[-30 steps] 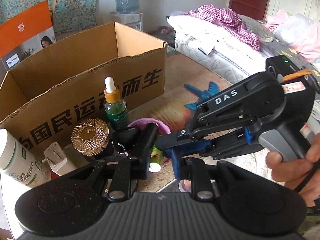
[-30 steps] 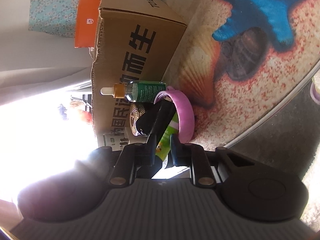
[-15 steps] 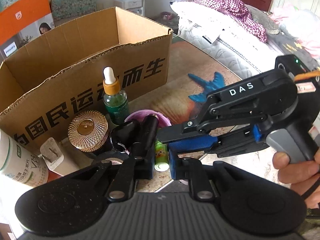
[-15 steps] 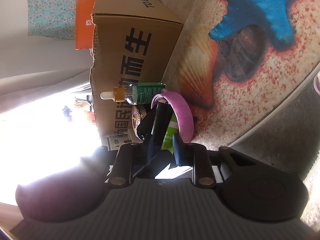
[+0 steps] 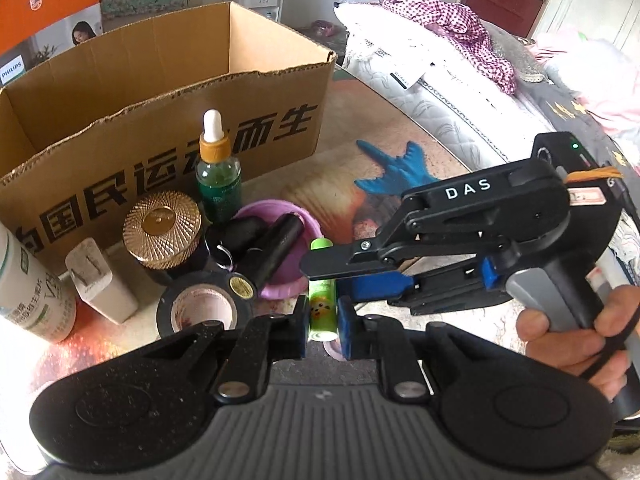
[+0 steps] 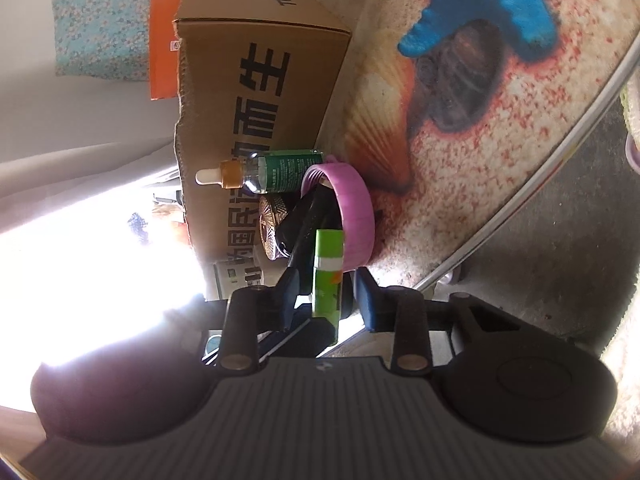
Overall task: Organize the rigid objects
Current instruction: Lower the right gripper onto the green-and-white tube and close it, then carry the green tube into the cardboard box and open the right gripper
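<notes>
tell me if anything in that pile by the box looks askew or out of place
The black cylinder lies tilted across the rim of the pink dish rather than flat inside it. The green tube sits between the left gripper fingers, half over the dish edge. Everything else stands upright; nothing is spilled.

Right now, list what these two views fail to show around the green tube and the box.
- Green tube: the right gripper covers part of it in the left wrist view; jaw contact is unclear in both.
- Cardboard box: its floor is hidden by its front wall.
- White bottle: cut off by the left wrist view's edge.
- Right wrist view, left side: washed out by glare.
</notes>
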The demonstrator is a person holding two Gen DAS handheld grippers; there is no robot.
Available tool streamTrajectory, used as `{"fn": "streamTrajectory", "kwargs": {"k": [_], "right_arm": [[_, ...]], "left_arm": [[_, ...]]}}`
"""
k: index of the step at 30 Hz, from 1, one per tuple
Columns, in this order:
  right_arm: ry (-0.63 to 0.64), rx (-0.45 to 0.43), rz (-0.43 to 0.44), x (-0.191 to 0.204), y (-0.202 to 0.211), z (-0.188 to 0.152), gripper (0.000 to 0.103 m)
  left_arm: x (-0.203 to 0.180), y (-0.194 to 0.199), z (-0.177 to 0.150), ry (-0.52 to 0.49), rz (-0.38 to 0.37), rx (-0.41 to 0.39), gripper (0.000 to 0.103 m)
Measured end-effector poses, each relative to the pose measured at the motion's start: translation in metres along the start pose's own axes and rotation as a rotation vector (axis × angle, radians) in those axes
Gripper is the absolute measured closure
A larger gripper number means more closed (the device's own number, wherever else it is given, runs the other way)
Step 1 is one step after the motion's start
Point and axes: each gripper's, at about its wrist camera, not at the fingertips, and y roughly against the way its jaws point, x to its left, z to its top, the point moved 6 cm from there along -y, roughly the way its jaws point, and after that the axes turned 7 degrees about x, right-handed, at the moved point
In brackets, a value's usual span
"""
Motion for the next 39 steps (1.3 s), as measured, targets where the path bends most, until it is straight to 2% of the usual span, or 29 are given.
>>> {"fn": "streamTrajectory", "kwargs": {"k": [5, 15, 19, 23, 27, 31, 36, 39], "right_arm": [[0.054, -0.03, -0.031, 0.007, 0.004, -0.008, 0.088], [0.208, -0.093, -0.078, 0.038, 0.023, -0.027, 0.088], [0.342, -0.101, -0.09, 0.079, 0.023, -0.028, 0.088], [0.488, -0.084, -0.072, 0.136, 0.01, -0.019, 0.088], [0.583, -0.016, -0.061, 0.192, -0.023, 0.002, 0.088], [0.612, 0.094, -0.101, 0.225, -0.069, 0.032, 0.088], [0.59, 0.234, -0.216, 0.235, -0.142, 0.071, 0.088], [0.571, 0.291, -0.288, 0.231, -0.179, 0.092, 0.088]], "left_arm": [[-0.002, 0.005, -0.005, -0.015, -0.007, -0.021, 0.088], [-0.007, 0.032, -0.007, -0.035, -0.015, -0.1, 0.087], [0.003, 0.062, 0.004, -0.019, 0.023, -0.186, 0.087], [0.028, 0.097, 0.027, 0.029, 0.078, -0.278, 0.087], [0.064, 0.118, 0.054, 0.103, 0.144, -0.309, 0.087], [0.104, 0.113, 0.078, 0.18, 0.218, -0.276, 0.087], [0.151, 0.077, 0.105, 0.252, 0.272, -0.182, 0.086], [0.179, 0.057, 0.109, 0.285, 0.305, -0.121, 0.086]]}}
